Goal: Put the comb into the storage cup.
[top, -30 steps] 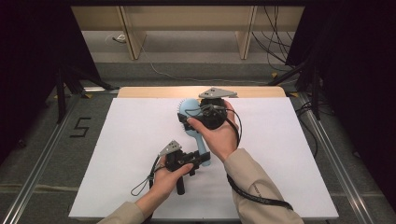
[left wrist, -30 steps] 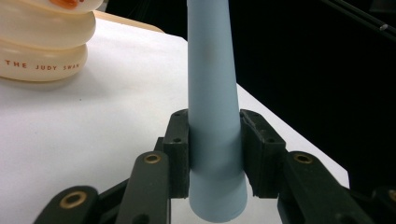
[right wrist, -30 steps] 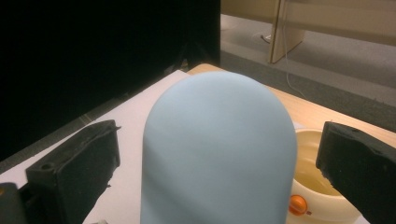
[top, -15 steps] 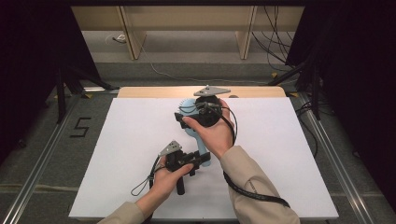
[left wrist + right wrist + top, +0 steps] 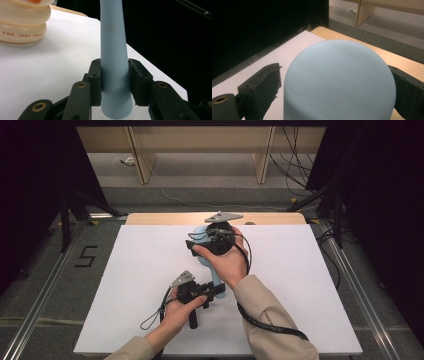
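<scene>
Pale blue hairbrush [image 5: 216, 279] lies lengthwise mid-table on the white sheet [image 5: 310, 285], head toward the far edge. Its tapered handle [image 5: 113, 62] is pinched between the pads of the left gripper [image 5: 212, 290], jaws pressed against both sides. The rounded head [image 5: 339, 82] sits between the jaws of the right gripper [image 5: 200, 242], which have just been closing; the right jaw looks against the head, a gap at the left, so no firm hold yet.

Risk, as judged: jaws closing on that smooth dome could slide off, and the tapered handle may creep out of the left pinch.
</scene>
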Tool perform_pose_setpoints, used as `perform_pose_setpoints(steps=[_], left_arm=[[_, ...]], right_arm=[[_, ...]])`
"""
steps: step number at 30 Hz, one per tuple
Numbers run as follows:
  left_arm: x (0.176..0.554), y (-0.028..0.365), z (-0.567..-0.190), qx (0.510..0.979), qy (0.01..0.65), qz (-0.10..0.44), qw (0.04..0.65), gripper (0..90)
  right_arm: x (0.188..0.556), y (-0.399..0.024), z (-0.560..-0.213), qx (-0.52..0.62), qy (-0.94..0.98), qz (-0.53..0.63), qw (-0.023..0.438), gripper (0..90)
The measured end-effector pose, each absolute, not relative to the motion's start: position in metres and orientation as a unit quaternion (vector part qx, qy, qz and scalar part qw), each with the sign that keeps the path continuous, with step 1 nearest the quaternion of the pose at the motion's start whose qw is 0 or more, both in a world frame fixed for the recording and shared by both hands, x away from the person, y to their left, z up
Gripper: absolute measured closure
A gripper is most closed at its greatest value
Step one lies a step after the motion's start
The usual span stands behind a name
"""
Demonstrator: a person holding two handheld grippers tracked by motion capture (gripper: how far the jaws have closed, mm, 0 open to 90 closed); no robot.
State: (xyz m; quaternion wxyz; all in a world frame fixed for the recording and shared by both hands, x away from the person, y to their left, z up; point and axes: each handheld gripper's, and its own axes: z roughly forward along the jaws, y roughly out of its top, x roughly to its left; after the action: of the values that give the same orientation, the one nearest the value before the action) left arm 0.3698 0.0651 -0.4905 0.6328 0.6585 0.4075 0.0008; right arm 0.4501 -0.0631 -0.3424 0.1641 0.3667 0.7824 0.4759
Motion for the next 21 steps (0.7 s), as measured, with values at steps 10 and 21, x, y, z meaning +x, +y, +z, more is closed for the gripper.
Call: perform_pose_setpoints(steps=[10, 21], left_arm=[[0.3699, 0.0651, -0.4907, 0.660, 0.407, 0.004, 0.631, 64.8], [0.3698, 0.0658, -0.4901, 0.664, 0.404, 0.012, 0.629, 64.8]], right_arm=[[0.4502, -0.0644, -0.3429, 0.367, 0.784, 0.472, 0.164, 19.5], [0.4490, -0.0654, -0.3417, 0.371, 0.781, 0.476, 0.162, 20.5]])
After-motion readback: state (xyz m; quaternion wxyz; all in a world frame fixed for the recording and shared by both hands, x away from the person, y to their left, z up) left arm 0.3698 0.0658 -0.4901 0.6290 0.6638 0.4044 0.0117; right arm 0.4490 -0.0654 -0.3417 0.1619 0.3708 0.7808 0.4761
